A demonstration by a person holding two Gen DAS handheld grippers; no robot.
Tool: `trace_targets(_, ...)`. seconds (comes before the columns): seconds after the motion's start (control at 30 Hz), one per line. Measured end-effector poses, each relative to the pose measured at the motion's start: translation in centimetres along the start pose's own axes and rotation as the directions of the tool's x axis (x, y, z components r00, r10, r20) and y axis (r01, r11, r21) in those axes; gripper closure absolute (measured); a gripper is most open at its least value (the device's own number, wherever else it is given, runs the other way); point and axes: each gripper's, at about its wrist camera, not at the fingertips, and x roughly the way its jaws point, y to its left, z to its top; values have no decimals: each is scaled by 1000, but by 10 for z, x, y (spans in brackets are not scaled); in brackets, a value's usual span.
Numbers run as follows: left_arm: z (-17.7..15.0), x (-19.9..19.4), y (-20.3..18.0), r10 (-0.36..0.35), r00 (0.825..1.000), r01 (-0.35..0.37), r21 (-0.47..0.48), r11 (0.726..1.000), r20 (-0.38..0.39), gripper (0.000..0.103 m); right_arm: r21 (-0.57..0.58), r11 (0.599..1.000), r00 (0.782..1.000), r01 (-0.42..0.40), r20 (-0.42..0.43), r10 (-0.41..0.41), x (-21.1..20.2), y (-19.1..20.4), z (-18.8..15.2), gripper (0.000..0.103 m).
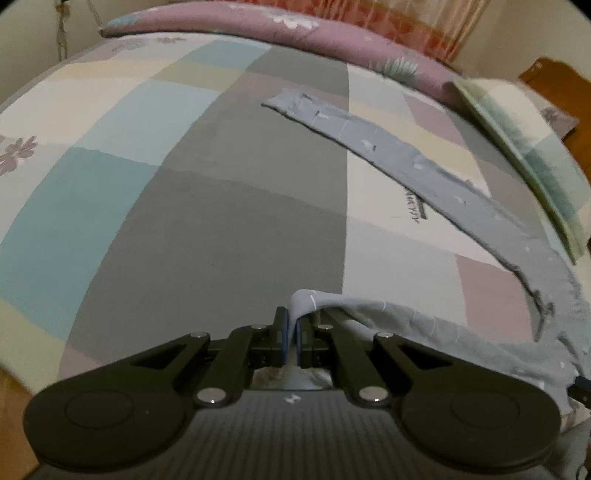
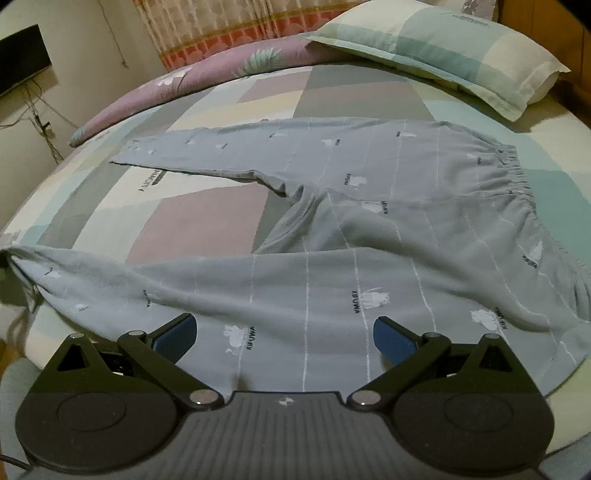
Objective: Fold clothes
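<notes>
Grey printed pyjama trousers (image 2: 369, 184) lie spread on the bed with the elastic waistband (image 2: 517, 177) at the right. The far leg (image 2: 207, 151) lies flat, pointing left. The near leg (image 2: 184, 284) stretches left, its cuff lifted at the frame's left edge. My left gripper (image 1: 291, 332) is shut on that cuff (image 1: 306, 301), which bunches up between the blue pads; the far leg (image 1: 388, 147) runs diagonally beyond it. My right gripper (image 2: 284, 336) hovers open over the near leg's thigh, with nothing pressed between its blue pads (image 2: 391, 338).
A patchwork bedsheet (image 1: 184, 184) covers the mattress. A purple floral quilt (image 2: 166, 88) lies rolled along the far edge and a pillow (image 2: 443, 51) sits at the back right. A curtain (image 2: 221, 26) hangs behind, and a dark screen (image 2: 22, 55) with cables is on the left wall.
</notes>
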Motion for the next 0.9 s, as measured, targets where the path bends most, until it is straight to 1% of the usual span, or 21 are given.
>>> trace_targets(0.03,7,9,0,3,1000,-3,-3,1000,-12,99,1,1000,1000,5,0,-5,0,0,0,0)
trace_targets(0.17,32,45,4,16,999,-18,-54,998,-33,91,7,1000,1000,22,-4,-22,0,0,2,0)
trace_targets(0.23,37,56,1,25,999,-27,-54,998,-32,86,-3,1000,1000,24,-5,-24,0,1,2,0)
trace_targets(0.33,36,62,3,12,1000,-13,-74,997,-25,76,-19,999,1000,28,-9,-29,1,4,2,0)
trace_targets(0.4,33,60,7,-12,1000,11,-98,995,-11,67,-22,999,1000,26,-13,-26,3,4,2,0)
trace_targets(0.53,16,39,15,-51,998,56,-139,989,36,62,-27,1000,1000,12,-20,-12,7,8,3,0)
trace_targets(0.63,-2,17,19,-75,995,85,-164,983,66,53,-39,999,1000,0,-24,-1,9,11,2,0)
trace_targets(0.67,-10,13,21,-114,991,125,-182,975,65,48,-43,999,1000,-2,-24,1,10,11,2,0)
trace_targets(0.7,-19,10,23,-156,986,166,-205,965,61,47,-43,999,1000,-5,-23,4,10,11,2,0)
trace_targets(0.73,-27,12,25,-205,978,210,-241,947,46,47,-40,999,1000,-10,-24,9,11,11,2,0)
trace_targets(0.8,-44,18,29,-298,954,289,-315,904,21,47,-30,999,999,-15,-30,14,13,11,1,0)
trace_targets(0.87,-59,31,31,-365,931,336,-393,856,3,47,-22,1000,999,-18,-34,17,14,11,1,0)
trace_targets(0.9,-65,38,31,-385,923,348,-424,836,0,47,-21,1000,999,-18,-32,18,15,11,1,0)
